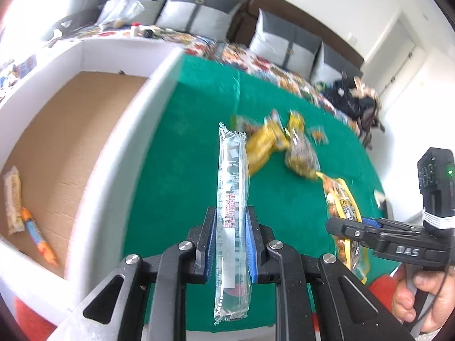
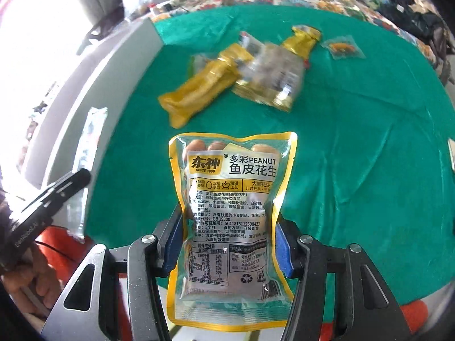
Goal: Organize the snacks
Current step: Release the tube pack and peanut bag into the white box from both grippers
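My left gripper (image 1: 231, 216) is shut on a long clear snack stick packet (image 1: 231, 187), held above the green tablecloth (image 1: 176, 170) beside the white box. My right gripper (image 2: 229, 221) is shut on a yellow-edged peanut packet (image 2: 233, 199), held above the cloth; it also shows in the left wrist view (image 1: 342, 204). A pile of yellow snack packets (image 2: 244, 76) lies further back on the cloth, with a small clear packet (image 2: 342, 47) to its right. The left gripper and stick packet (image 2: 88, 147) appear at the left of the right wrist view.
A white box (image 1: 136, 119) with a cardboard floor stands left of the cloth and holds two snack sticks (image 1: 25, 207). A sofa with grey cushions (image 1: 199, 11) and a patterned cover runs behind. A dark bag (image 1: 355, 102) lies at the back right.
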A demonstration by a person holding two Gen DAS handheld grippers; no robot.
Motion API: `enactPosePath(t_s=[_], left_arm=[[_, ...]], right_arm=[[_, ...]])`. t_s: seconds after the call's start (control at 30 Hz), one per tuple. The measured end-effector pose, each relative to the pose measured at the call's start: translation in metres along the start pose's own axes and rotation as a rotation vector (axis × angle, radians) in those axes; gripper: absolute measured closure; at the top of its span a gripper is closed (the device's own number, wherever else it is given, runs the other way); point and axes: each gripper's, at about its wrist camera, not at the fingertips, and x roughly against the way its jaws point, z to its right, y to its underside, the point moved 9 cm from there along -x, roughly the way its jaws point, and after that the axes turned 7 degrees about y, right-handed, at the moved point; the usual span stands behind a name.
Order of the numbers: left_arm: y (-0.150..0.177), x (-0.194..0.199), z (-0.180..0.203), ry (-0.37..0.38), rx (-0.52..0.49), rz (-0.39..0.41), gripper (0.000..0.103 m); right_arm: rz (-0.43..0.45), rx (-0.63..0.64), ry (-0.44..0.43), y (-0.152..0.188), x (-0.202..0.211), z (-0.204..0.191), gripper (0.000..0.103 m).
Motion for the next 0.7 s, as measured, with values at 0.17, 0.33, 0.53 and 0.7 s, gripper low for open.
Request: enactPosePath(t_s=[0.17, 0.33, 0.53, 0.7], left_arm=[[-0.043, 0.056, -0.066, -0.113, 0.069, 0.097, 0.085], [-0.056, 0.083, -0.154, -0.267, 0.154, 0.097, 0.085], [-0.035, 0.091, -0.209, -0.404, 0.155, 0.063, 0.084], [-0.023, 0.094, -0.224, -0.456, 0.175, 0.085, 0.035]], right_arm=[[0.118, 0.164, -0.157, -0.056, 0.04, -0.125, 0.045], [0.178, 0.32, -0.236, -0.082, 0.04, -0.236, 0.045], [0.168, 0.343, -0.257, -0.087, -0.009, -0.29, 0.037], [0.147, 0.291, -0.26, -0.09, -0.012, -0.285, 0.026]])
